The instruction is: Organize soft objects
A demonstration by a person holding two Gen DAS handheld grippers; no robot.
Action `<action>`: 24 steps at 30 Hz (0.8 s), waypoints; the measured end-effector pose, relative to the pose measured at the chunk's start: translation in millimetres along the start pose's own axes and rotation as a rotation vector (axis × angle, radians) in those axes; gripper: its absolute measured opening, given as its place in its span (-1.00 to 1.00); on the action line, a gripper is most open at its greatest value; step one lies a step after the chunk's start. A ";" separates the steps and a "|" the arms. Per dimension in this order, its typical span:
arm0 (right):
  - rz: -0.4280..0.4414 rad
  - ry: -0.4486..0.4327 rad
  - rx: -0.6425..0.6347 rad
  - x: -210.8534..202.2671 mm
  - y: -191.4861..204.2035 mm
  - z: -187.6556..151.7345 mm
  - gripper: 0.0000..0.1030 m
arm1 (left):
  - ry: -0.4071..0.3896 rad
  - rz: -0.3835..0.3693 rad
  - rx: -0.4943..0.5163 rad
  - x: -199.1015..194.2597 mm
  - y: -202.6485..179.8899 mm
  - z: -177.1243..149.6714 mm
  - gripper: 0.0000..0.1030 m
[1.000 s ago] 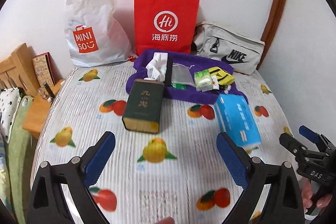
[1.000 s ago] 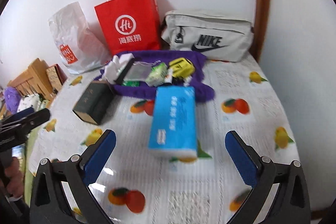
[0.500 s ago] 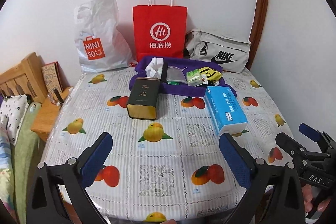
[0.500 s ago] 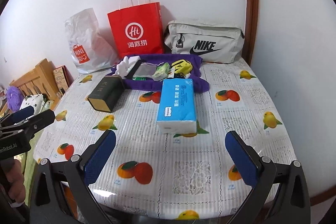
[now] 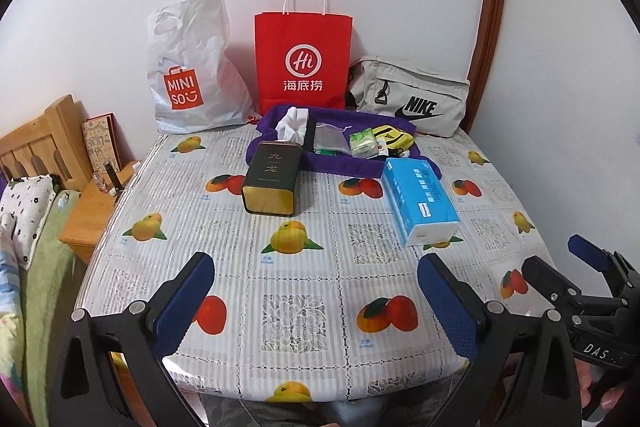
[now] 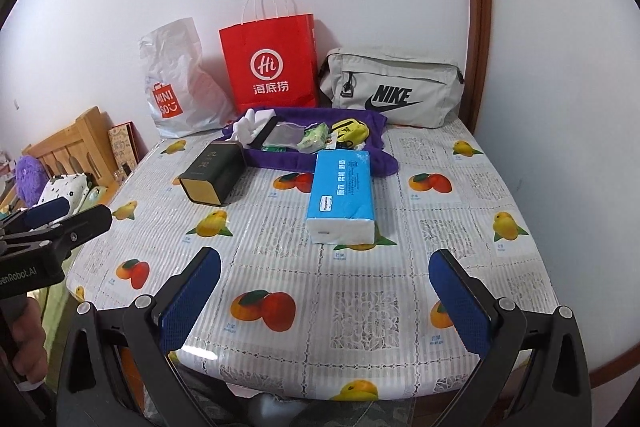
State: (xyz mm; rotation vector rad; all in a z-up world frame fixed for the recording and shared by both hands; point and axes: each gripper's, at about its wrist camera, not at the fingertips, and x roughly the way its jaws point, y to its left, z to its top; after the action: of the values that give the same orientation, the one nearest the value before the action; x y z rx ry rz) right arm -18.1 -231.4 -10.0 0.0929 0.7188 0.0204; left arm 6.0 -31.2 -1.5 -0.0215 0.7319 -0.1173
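Tissue pack (image 6: 342,195), print perhaps Chinese, near Nike bag (image 6: 390,91); both grippers' fingers (image 5: 184,303) released.

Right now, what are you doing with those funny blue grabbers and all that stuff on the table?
A person holds a left hand-held gripper and a right hand-held gripper, both open and empty, above the near edge of the fruit-print tablecloth. Nothing is being grabbed. The blue tissue pack and dark green tin lie in the middle, with small items on a purple cloth behind them.
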 end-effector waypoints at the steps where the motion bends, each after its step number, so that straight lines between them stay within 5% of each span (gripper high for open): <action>1: -0.002 0.002 -0.001 0.3 0.0 -0.2 0.99 | 0.000 0.006 0.002 -0.7 0.0 -0.2 0.99; 24: 0.016 -0.001 0.006 -3.1 -1.3 -3.1 0.99 | 0.003 0.012 0.004 -0.9 2.1 -3.2 0.99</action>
State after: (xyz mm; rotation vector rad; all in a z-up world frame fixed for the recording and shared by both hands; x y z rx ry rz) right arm -22.5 -232.6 -10.4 0.1043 0.7172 0.0334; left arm 3.4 -29.0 -3.4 -0.0129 0.7349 -0.1080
